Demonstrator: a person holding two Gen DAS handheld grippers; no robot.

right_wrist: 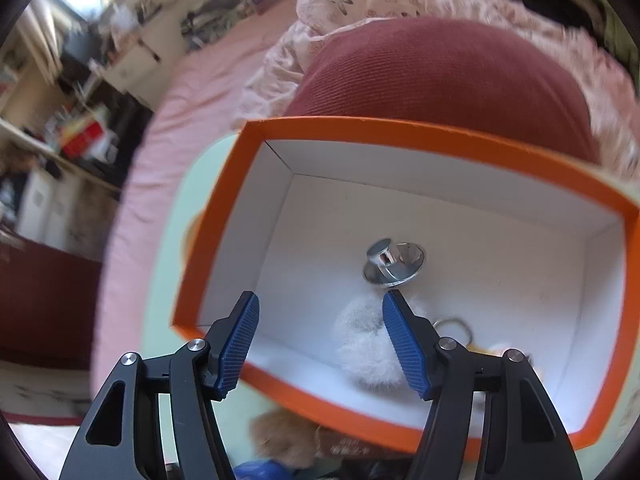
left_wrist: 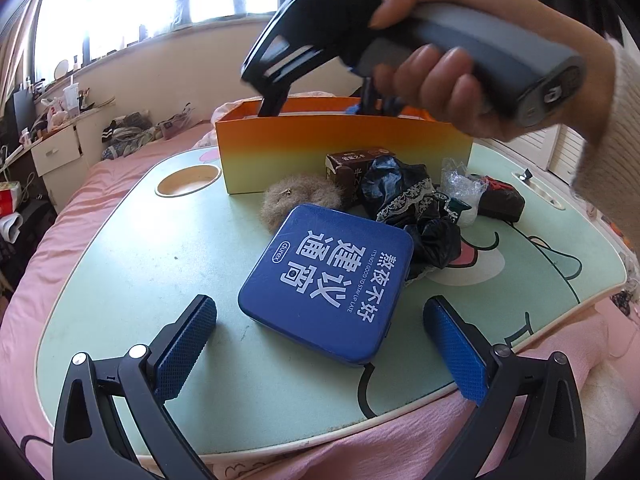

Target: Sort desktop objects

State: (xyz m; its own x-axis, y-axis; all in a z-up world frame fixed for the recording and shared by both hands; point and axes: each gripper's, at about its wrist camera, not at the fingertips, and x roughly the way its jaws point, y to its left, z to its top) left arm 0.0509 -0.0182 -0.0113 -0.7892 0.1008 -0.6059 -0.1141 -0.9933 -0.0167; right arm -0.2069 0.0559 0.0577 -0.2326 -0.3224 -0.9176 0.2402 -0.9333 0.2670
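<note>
on the far left of the left wrist view your table point(left_wrist: 120, 264), mint green with a cartoon print, has a round cup recess point(left_wrist: 188, 181) near its back edge. your left gripper point(left_wrist: 320, 348) hangs low over the front of the table with its jaws wide apart and nothing pressed between the pads; the near corner of the blue tin point(left_wrist: 328, 284) lies between the fingertips but they do not touch it. behind the tin sits a tan fluffy ball point(left_wrist: 298, 200), then a brown carton point(left_wrist: 348, 172), then a heap of black cloth with lace trim point(left_wrist: 412, 208), a crumpled clear wrapper point(left_wrist: 464, 192) and a small dark pouch point(left_wrist: 502, 200) further right. the orange box point(left_wrist: 344, 136) stands at the back of the table, behind all of these.

your right hand point(left_wrist: 460, 80) holds the right gripper point(right_wrist: 320, 300) tipped down over the box, fingertips dipping past the rim. in the right wrist view the jaws stand partly apart, gripping nothing. on the white floor of the box point(right_wrist: 248, 160), from left to right: a white fluffy ball point(right_wrist: 364, 340) just below the right finger, a shiny metal piece point(right_wrist: 394, 260) beyond the fingertips, and a metal ring point(right_wrist: 454, 326) partly hidden behind the right finger. a dark red cushion point(right_wrist: 440, 76) lies beyond the box.
</note>
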